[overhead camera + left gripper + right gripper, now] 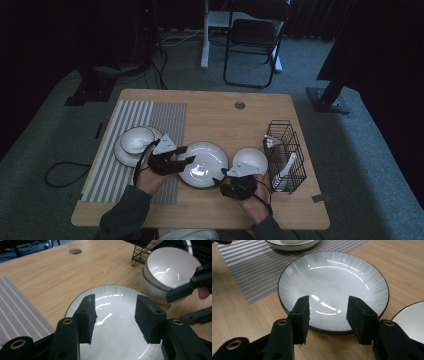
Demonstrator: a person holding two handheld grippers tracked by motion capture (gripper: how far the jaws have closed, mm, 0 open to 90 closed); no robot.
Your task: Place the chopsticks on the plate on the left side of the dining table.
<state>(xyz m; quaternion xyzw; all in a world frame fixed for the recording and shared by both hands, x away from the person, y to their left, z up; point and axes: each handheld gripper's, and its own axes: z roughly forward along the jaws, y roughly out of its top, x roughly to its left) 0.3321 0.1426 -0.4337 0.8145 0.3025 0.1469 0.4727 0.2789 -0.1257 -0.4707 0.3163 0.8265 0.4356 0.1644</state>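
Observation:
A grey-white plate with a dark rim lies at the middle of the wooden table. My left gripper hovers over its left edge, jaws open and empty; in the left gripper view those jaws stand wide above the plate. My right gripper is at the plate's near right edge, open and empty. In the right gripper view its jaws straddle the near rim of the plate without touching it.
A striped placemat at the left carries a plate with a bowl on it. A white bowl sits right of the middle plate, beside a black wire basket that holds white spoons. A folding chair stands beyond the table.

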